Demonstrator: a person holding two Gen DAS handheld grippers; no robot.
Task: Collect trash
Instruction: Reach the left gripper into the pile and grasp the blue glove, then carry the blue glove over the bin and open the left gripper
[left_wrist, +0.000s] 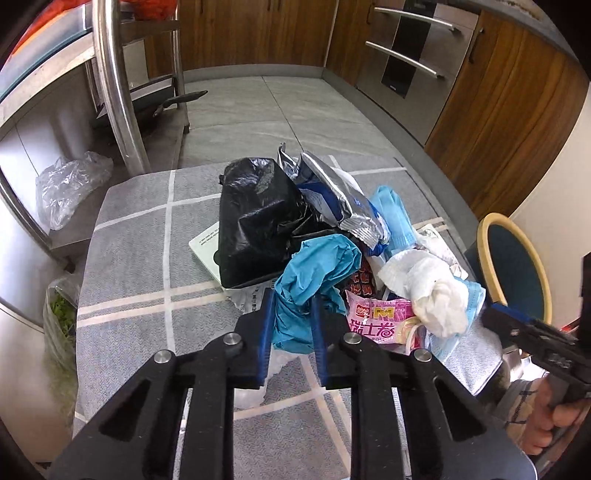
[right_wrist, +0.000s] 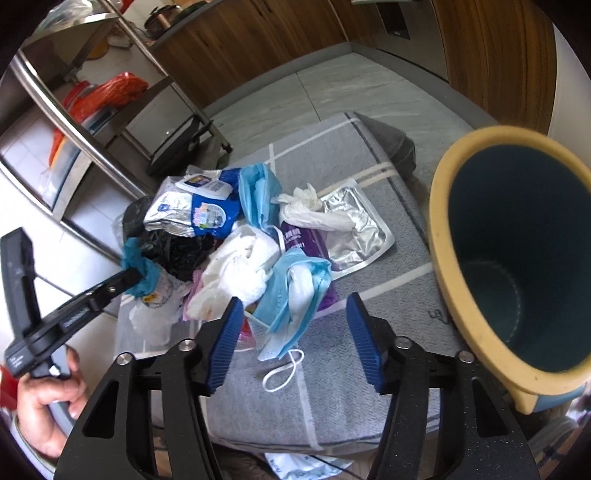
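Pale card (left_wrist: 203, 245) mostly buried under the black bag (left_wrist: 258, 221), bin (right_wrist: 517, 258) cut off at the frame edge, pink wrapper (left_wrist: 380, 321) half covered by tissue (left_wrist: 424, 284)

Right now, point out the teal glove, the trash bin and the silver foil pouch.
teal glove (left_wrist: 314, 266), left wrist view, crumpled upper bulge.
trash bin (right_wrist: 441, 206), right wrist view, yellow rim.
silver foil pouch (right_wrist: 364, 225), right wrist view, shiny face.

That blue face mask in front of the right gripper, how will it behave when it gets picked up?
The mask looks crumpled and thin, so it will probably be floppy and drape from the right gripper. It is likely very light. Its ear loop trails loose on the mat and may dangle or snag other trash.
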